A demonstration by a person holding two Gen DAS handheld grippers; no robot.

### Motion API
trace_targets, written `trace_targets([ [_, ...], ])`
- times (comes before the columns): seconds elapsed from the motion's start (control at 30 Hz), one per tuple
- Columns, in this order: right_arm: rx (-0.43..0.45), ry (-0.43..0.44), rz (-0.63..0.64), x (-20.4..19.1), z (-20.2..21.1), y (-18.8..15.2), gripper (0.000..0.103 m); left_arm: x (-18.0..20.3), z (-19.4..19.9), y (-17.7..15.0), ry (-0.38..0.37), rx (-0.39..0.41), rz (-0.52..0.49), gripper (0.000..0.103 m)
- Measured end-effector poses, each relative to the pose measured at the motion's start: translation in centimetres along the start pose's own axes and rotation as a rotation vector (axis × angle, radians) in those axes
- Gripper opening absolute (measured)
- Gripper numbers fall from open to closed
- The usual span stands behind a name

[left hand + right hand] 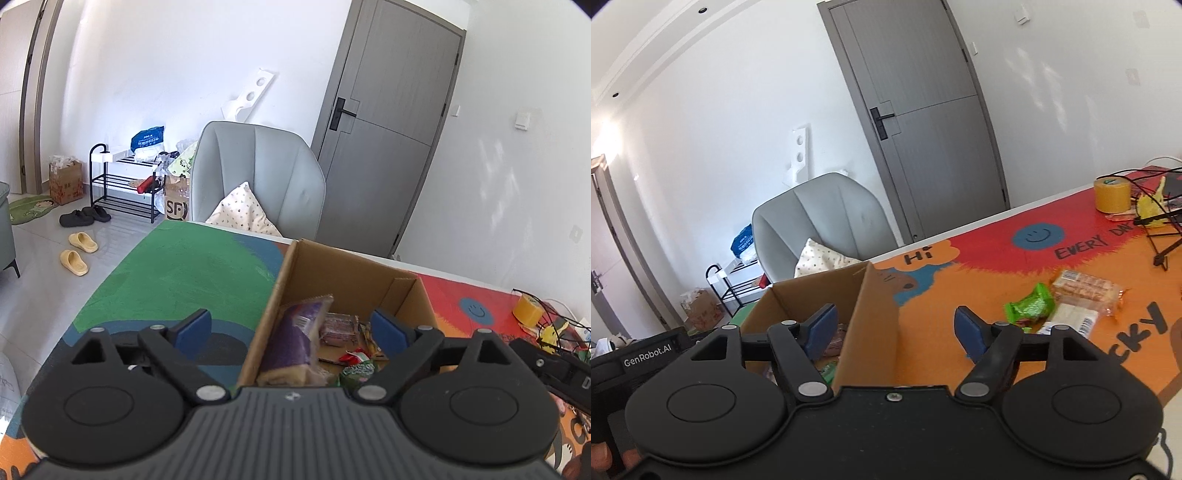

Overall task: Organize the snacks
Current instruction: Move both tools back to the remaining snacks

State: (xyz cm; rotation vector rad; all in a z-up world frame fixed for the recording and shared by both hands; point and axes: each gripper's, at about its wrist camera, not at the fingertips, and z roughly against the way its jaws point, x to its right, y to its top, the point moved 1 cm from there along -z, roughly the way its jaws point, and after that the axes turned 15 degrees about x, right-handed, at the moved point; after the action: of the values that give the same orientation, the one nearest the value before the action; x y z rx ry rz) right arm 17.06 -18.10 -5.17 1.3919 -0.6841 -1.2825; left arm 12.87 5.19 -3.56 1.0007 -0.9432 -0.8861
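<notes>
An open cardboard box (343, 266) stands on the colourful table mat. Inside it a purple snack packet (295, 339) leans on the left wall, beside a pink-wrapped bar (338, 326) and a green packet (360, 369). My left gripper (291, 326) hovers open over the box; its pads stand apart from the purple packet. In the right wrist view my right gripper (895, 326) is open, straddling the box (820, 291) at its right wall with nothing gripped. On the mat to the right lie a green packet (1030, 306), a wafer pack (1086, 288) and a white packet (1071, 317).
A yellow tape roll (1112, 194) and black cables with a stand (1160, 236) sit at the table's far right. A grey chair (258, 177) with a cushion stands behind the table. The green part of the mat (184, 266) lies left of the box.
</notes>
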Motion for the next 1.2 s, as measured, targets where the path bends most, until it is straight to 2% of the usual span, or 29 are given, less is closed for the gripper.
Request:
trace_targets([
  [0.13,0.005,-0.017,-0.012,1.9,0.8,0.2,0.084,1.9,0.4,-0.8,-0.025,-0.003,-0.024,0.098],
  [0.23,0.014,-0.021,-0.013,3.0,1.5,0.4,0.091,3.4,0.7,-1.3,-0.045,-0.007,-0.049,0.099],
  [0.43,0.024,-0.045,-0.019,5.1,2.8,1.0,0.1,5.7,1.2,-2.0,-0.075,-0.015,-0.058,0.099],
  [1.2,0.051,-0.197,-0.114,14.7,5.3,1.2,0.102,14.8,1.5,-4.7,-0.232,-0.036,-0.136,0.1],
])
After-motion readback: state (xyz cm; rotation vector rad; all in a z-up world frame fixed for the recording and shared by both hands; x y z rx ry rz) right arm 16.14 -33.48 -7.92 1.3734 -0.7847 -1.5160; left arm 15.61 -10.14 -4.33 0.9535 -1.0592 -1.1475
